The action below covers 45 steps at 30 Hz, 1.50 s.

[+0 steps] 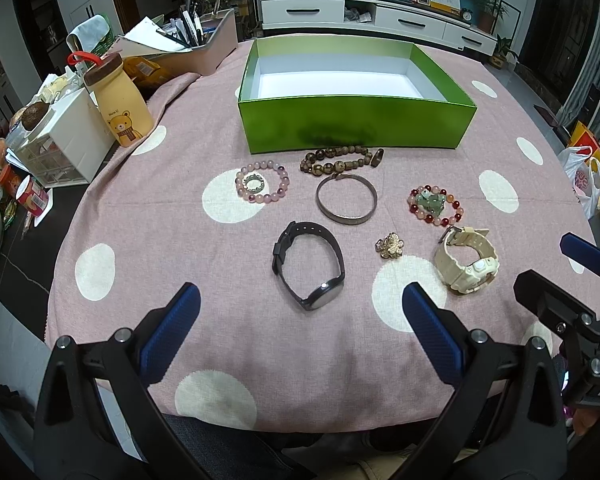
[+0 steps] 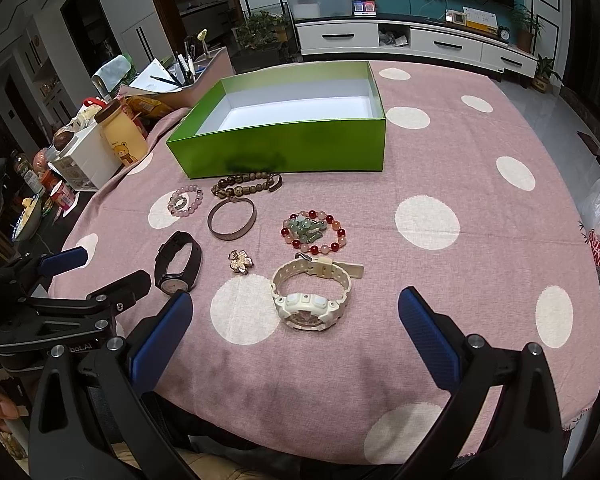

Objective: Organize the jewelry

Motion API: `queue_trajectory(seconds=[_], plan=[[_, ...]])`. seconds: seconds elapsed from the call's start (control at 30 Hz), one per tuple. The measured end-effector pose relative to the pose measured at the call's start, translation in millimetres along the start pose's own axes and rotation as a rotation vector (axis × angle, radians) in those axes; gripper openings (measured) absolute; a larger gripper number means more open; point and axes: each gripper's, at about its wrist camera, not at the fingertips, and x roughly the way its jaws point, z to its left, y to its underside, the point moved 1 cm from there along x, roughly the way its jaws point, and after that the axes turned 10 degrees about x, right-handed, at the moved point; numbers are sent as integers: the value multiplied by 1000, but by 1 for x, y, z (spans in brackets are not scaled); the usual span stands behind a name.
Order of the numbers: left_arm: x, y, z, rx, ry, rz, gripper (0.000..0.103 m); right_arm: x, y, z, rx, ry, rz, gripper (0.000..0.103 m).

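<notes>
Your surface (image 1: 260,360), draped in pink cloth with cream dots, spreads ahead of both pairs of fingers. Farthest from them sits an open green box (image 1: 356,124), white inside. Between box and fingers lie the jewelry pieces. Just ahead of your left gripper (image 1: 300,320), fingers spread wide and holding nothing, rests a black watch (image 1: 308,266). Just ahead of your right gripper (image 2: 296,324), equally wide and empty, rests a cream watch (image 2: 310,294). Beyond lie a metal bangle (image 1: 346,200), three bead bracelets and a small flower brooch (image 1: 390,245).
</notes>
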Motion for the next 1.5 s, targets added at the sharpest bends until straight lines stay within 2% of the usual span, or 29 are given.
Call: queue_trajectory(seconds=[0.73,0.87,1.17,1.3,1.5], plan=[[0,0,0,0,1,0,101,0,2,2,4,-8,4,102],[2,3,2,-21,27,-12,101,0,2,1,4,-12,0,102],[10,14,33,-126,77,-55,101,-7,2,-10,-13,-71,-85,102],[20,20,43,-164,86,-51,101,-1,6,-18,-27,-99,-82,102],[35,22,47,-171,87,-38,101,11,19,-3,-108,-169,-56,102]])
